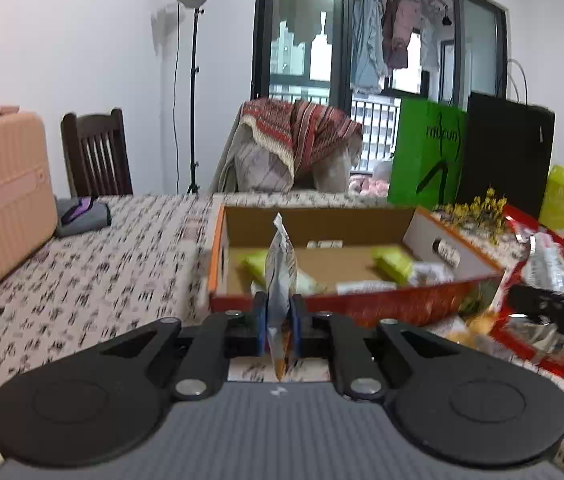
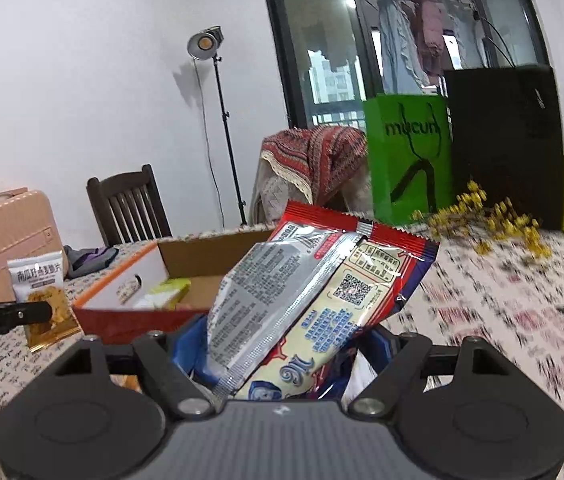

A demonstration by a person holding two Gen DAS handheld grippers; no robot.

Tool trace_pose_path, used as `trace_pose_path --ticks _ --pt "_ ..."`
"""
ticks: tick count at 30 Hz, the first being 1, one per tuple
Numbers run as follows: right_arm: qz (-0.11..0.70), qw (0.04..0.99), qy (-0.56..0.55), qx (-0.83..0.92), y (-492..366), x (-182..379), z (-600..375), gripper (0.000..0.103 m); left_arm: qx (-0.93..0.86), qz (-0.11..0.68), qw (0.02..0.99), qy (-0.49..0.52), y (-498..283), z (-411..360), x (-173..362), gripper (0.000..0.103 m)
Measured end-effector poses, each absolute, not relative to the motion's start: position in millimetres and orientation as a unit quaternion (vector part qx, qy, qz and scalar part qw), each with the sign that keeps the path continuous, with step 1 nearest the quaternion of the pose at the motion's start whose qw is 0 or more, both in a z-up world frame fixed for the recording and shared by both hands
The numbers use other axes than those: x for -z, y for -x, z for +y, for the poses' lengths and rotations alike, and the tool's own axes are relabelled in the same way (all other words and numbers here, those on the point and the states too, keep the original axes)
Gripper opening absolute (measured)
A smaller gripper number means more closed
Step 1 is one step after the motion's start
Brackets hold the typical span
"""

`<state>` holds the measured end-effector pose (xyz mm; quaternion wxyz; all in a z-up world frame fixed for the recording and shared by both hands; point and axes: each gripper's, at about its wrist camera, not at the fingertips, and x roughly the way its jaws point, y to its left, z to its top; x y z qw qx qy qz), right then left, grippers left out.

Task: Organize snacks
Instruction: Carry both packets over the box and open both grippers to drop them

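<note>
On the patterned table [image 1: 94,280] we see an open carton [image 1: 454,258] with an orange rim, holding green packets [image 1: 396,266] and other small items too blurred to identify. Left gripper [image 1: 280,320]: jaws narrow, pads pinching a small silver pouch [image 1: 280,268] edge-on, upright, in front of the carton's near wall. From the right wrist view, this pouch [image 2: 44,300] shows a white top and golden lower half and hangs clear of the table, left of the carton [image 2: 138,276]. Right gripper [image 2: 282,360]: jaws wide, clamped around a bundle of packets, a silver one [image 2: 258,300] lying on a larger red and cream one [image 2: 362,280]; the bundle stands tilted right, lifted above the table [image 2: 502,300]. Behind it lie yellow sprigs [image 2: 494,220], a green bag [image 2: 410,160] and a black bag [image 2: 506,140].
</note>
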<state>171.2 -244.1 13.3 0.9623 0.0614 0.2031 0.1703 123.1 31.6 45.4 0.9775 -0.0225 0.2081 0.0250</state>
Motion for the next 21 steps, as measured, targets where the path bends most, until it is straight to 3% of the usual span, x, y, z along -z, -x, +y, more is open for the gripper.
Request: trace_pose_path --ticks 12,21 --pt "0.208 0.958 -0.059 -0.187 -254.0 -58.1 -207.0 0.079 -0.022 0.185 0.982 0.032 -184.9 9.0 -79.1 0.013" --pt "0.252 0.951 -0.058 -0.168 -321.6 -41.8 -177.8 0.079 -0.053 0.204 0.976 0.063 -242.7 15.3 -61.9 0.013"
